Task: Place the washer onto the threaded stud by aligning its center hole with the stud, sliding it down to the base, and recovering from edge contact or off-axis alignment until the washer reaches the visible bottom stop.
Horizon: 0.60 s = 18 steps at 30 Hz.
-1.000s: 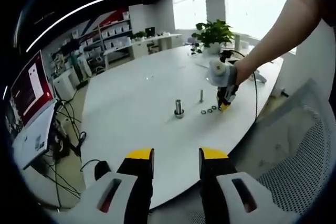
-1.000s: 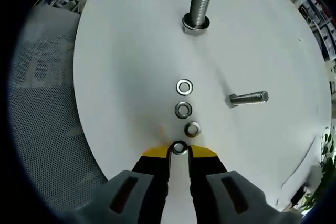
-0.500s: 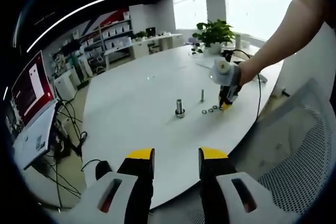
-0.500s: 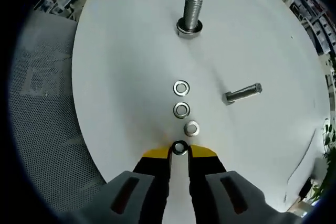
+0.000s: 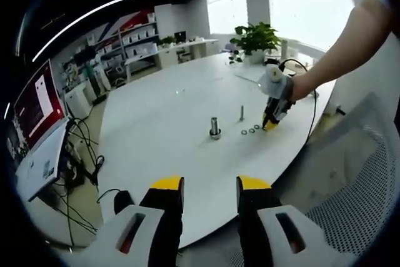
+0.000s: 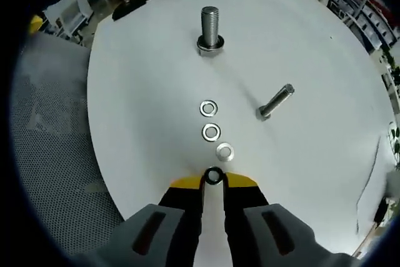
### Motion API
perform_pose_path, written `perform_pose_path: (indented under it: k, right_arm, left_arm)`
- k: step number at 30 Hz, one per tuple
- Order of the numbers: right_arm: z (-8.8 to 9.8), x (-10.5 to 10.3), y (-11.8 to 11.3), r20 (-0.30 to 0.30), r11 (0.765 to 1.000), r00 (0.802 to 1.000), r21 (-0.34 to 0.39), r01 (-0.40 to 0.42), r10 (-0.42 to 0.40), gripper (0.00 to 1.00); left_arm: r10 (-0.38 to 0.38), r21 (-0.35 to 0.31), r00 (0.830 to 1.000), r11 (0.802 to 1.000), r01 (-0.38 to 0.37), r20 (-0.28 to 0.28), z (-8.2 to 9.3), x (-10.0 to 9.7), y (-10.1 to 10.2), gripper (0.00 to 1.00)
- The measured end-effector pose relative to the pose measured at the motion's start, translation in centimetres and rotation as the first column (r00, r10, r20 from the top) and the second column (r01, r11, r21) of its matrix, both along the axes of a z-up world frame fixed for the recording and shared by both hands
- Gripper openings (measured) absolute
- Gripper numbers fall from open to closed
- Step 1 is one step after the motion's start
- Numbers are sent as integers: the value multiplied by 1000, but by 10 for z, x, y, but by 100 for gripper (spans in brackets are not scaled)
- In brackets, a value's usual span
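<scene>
Carrying the small dark ring-shaped washer point(image 6: 214, 176) pinched in your right hand-held gripper point(image 6: 214, 182), short of the upright threaded steel stud point(image 6: 210, 28); next, centre its hole above that stud; left hand-held gripper point(image 5: 210, 187) idles, jaws parted

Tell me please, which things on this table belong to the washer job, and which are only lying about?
For the job:
- washer pinched in the right gripper
- upright threaded stud
- three spare washers in a row

Lying about:
- thinner bolt
- potted plant
- mesh chair
- idle left gripper
</scene>
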State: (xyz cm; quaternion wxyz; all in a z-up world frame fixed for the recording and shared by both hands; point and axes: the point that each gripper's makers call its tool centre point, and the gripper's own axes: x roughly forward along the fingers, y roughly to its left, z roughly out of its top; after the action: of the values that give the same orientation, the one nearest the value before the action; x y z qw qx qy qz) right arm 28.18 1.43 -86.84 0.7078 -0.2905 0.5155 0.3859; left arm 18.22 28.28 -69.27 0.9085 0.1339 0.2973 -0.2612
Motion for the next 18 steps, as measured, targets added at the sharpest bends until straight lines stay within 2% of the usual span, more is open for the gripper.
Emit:
perform_pose_path:
  k: [4,6,12,18]
  right_arm:
    - [0,0,-1,-5,1000,1000,-7,-12,12,13]
    - [1,4,-4,6,998,999,-30,-51,51,13]
    - [14,12,-5,21,1000,1000,-3,-18,18,13]
    - [33,28,1,62,998,996,-7,-58,59,13]
  left_arm:
    - [-8,12,1000,1000,8,-13,-3,-1,-1,31]
    - [-9,12,1000,1000,9,-12,-3,-1,-1,31]
    - [-7,6,1000,1000,7,-9,-2,-1,-1,31]
    - [-7,9,1000,1000,7,-8,-2,-1,-1,31]
